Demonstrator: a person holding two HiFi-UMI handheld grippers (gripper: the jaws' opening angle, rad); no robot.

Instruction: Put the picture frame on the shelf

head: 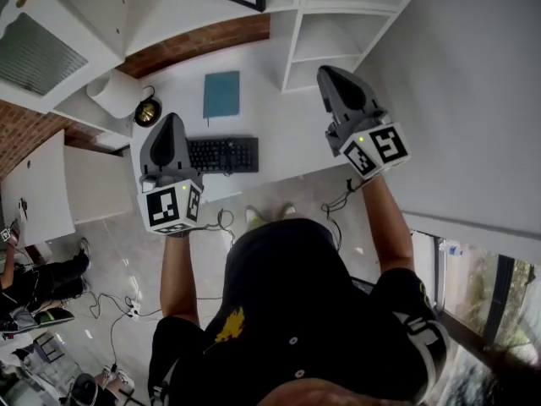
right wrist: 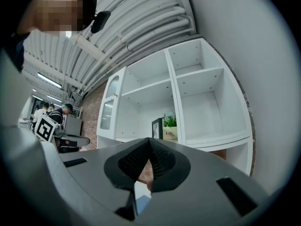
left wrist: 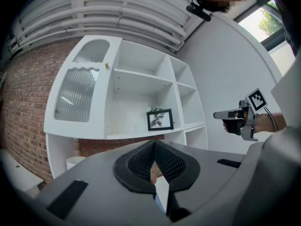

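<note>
Left tongs [left wrist: 154, 146] and right tongs [right wrist: 149, 143] (each pressed together, empty) above desk [head: 283, 142] with keyboard [head: 222, 154], maybe notebook [head: 221, 94].

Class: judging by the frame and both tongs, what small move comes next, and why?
Probably draw back and lower both: the picture frame already stands upright on the shelf, while the left tongs and right tongs are shut, empty, apart from it.

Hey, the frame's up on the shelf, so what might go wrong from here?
The picture frame seems to stand near the shelf's front edge, so a bump from the left claw or right claw might tip it toward the keyboard below. The potted plant sits right beside it; nudging one may topple the other.
</note>
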